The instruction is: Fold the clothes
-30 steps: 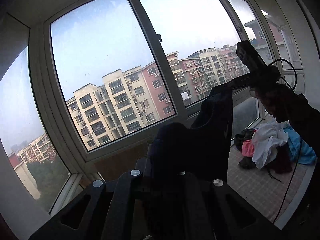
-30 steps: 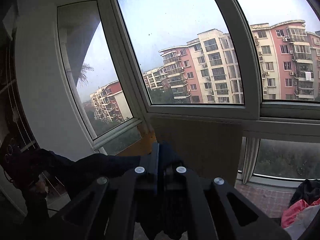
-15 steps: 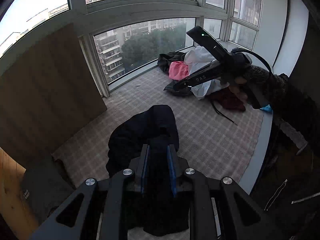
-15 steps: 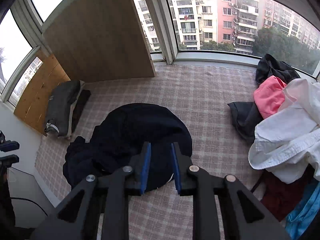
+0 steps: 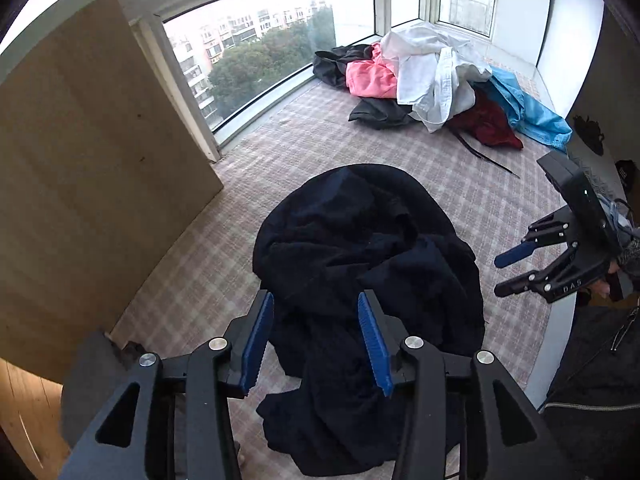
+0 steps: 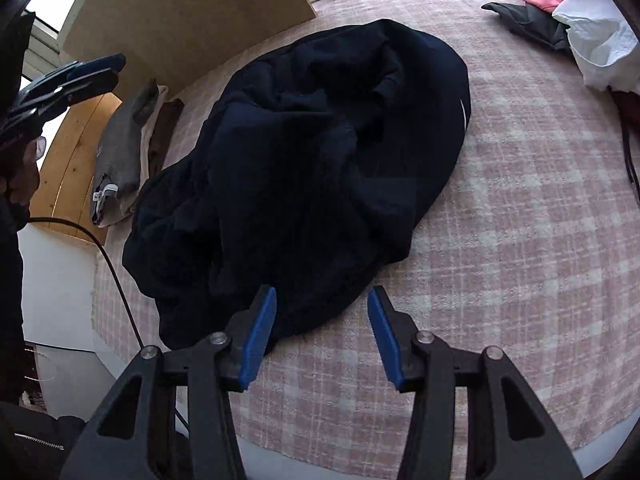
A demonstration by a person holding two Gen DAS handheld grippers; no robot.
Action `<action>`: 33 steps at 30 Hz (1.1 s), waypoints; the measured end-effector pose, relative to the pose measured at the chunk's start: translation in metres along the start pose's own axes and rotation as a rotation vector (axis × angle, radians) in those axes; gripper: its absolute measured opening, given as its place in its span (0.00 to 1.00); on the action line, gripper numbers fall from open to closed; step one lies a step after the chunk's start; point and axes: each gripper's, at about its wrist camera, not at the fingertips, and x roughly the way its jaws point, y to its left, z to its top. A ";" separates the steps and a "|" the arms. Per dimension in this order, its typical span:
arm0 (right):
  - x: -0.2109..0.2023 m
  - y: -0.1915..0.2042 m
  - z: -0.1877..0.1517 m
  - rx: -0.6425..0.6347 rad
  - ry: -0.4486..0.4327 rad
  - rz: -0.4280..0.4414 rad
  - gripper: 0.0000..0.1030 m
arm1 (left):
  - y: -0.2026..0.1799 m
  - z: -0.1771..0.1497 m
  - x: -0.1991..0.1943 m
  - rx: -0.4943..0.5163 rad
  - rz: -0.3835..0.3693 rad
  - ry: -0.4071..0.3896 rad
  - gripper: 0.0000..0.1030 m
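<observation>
A dark navy garment [image 5: 360, 264] lies crumpled in a heap on the pink checked cloth surface [image 5: 460, 176]. My left gripper [image 5: 316, 314] hovers open over the heap's near end, its blue pads [image 5: 256, 340] apart and holding nothing. To the right, my right gripper [image 5: 498, 275] is also open, just off the garment's edge. In the right wrist view the garment [image 6: 312, 160] fills the middle. My right gripper [image 6: 322, 306] stands open at its near hem, empty. My left gripper [image 6: 118, 69] shows at the upper left.
A pile of white, pink, blue, red and black clothes [image 5: 432, 76] lies by the far window. A wooden board [image 5: 80, 152] leans at the left. Folded grey clothes [image 6: 120, 152] sit beside it. A black cable [image 6: 120, 280] hangs off the surface's left edge.
Both grippers held the navy garment up against the window, then swung down and laid it on the checked surface. Both have opened and let go of it.
</observation>
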 end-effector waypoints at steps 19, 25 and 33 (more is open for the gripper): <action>0.028 0.025 0.014 -0.017 -0.040 0.023 0.05 | -0.007 0.060 0.116 0.105 -0.085 0.115 0.01; -0.033 0.022 0.029 -0.080 -0.167 0.002 0.05 | 0.038 0.053 0.010 -0.064 -0.063 -0.089 0.00; -0.218 0.032 0.057 -0.239 -0.570 -0.252 0.05 | 0.078 0.036 -0.151 -0.221 0.019 -0.366 0.01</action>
